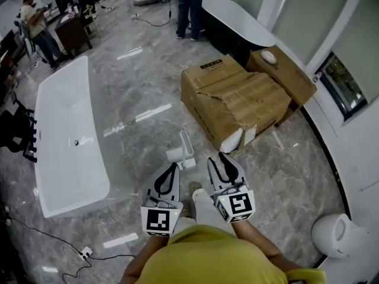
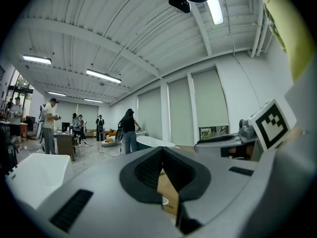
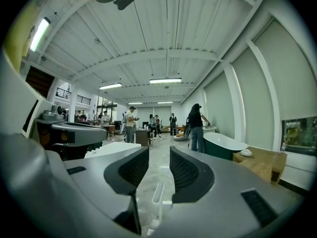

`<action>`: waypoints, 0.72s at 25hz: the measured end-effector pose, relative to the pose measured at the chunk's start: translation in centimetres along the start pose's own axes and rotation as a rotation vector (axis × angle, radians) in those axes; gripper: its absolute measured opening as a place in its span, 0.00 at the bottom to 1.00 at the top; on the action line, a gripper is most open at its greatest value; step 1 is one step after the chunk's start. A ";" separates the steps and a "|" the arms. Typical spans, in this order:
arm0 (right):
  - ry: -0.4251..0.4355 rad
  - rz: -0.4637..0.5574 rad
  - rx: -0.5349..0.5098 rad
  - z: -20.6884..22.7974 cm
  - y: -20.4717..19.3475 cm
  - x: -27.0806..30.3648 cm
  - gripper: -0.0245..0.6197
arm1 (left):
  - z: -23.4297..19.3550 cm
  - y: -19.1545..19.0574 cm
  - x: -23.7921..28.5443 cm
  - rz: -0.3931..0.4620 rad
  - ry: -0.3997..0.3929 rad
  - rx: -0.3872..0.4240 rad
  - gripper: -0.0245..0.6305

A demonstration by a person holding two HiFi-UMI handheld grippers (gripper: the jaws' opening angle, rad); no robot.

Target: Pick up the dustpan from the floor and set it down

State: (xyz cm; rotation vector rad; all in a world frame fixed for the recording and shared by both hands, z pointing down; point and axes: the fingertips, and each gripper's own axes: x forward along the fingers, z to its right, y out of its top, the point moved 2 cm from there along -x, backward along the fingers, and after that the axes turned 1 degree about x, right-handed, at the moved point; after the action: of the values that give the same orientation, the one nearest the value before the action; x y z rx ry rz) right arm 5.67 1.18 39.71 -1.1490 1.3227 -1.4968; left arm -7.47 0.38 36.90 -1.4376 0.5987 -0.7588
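Head view looks down on a marble floor. Far out to the left of both sets of fingers lies a white bathtub. The left gripper is held low in front of the person. In the left gripper view its fingers meet at the tips and hold nothing; the brown seen through the gap behind the tips is only a box farther off.

The dustpan stands on the floor just ahead of the fingertips, between the two grippers, white, with its handle rising upright. Nothing touches it.

The right gripper is beside it, fingers parted and empty. In the right gripper view the dustpan shows through the gap, ahead of and below the pads. Beyond and to the right of those fingers sit crushed cardboard boxes, and a toilet is well off to the right.

The step in hand looks like the approach. To do it well, I would lower the right gripper until the handle stands squarely between the pads, keep the jaws wide enough to clear it, then close on the handle low down, so the pan does not tip or swing.

One box carries a small printed label, too small to read. The cubes bear only square black-and-white markers, no words.
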 end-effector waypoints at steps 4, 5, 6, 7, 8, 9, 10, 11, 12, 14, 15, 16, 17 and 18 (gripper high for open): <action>0.035 -0.010 -0.001 1.7 -0.7 2.5 0.26 | -0.7 0.1 2.3 0.001 0.038 -0.007 0.04; 0.048 -0.012 -0.002 2.2 -0.8 3.2 0.26 | -0.9 0.3 3.0 0.005 0.049 -0.013 0.04; 0.061 -0.017 -0.001 2.7 -1.0 4.0 0.26 | -1.1 0.5 3.6 0.010 0.058 -0.013 0.04; 0.073 -0.020 -0.003 3.2 -1.2 4.8 0.26 | -1.3 0.7 4.3 0.013 0.064 -0.008 0.04; 0.085 -0.024 -0.006 3.6 -1.3 5.6 0.26 | -1.5 0.7 4.9 0.013 0.070 -0.002 0.04; 0.096 -0.031 -0.010 4.1 -1.5 6.5 0.26 | -1.7 0.7 5.5 0.011 0.077 0.002 0.04; 0.109 -0.041 -0.014 4.4 -1.9 7.3 0.27 | -2.0 0.6 6.0 0.008 0.088 0.001 0.04; 0.123 -0.054 -0.016 4.8 -2.3 8.1 0.27 | -2.3 0.4 6.6 0.004 0.101 -0.003 0.04; 0.139 -0.071 -0.017 5.0 -2.8 9.0 0.27 | -2.6 0.2 7.1 -0.001 0.115 -0.008 0.04; 0.172 -0.108 -0.019 5.4 -4.1 10.5 0.29 | -3.3 -0.4 8.1 -0.017 0.141 -0.012 0.04; 0.187 -0.124 -0.022 5.6 -4.7 11.3 0.30 | -3.6 -0.6 8.6 -0.025 0.153 -0.011 0.04; 0.204 -0.142 -0.025 5.8 -5.5 12.1 0.30 | -4.0 -0.8 9.1 -0.031 0.166 -0.011 0.04; 0.225 -0.168 -0.025 6.0 -6.3 12.8 0.30 | -4.3 -0.9 9.6 -0.036 0.180 -0.013 0.04; 0.249 -0.198 -0.018 6.1 -7.1 13.5 0.31 | -4.7 -1.1 10.1 -0.039 0.193 -0.014 0.04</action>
State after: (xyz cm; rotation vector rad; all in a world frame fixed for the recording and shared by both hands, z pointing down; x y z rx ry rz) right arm 8.05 -12.50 48.53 -1.1607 1.4215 -1.8237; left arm -4.69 -10.31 38.52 -1.4017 0.7267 -0.9325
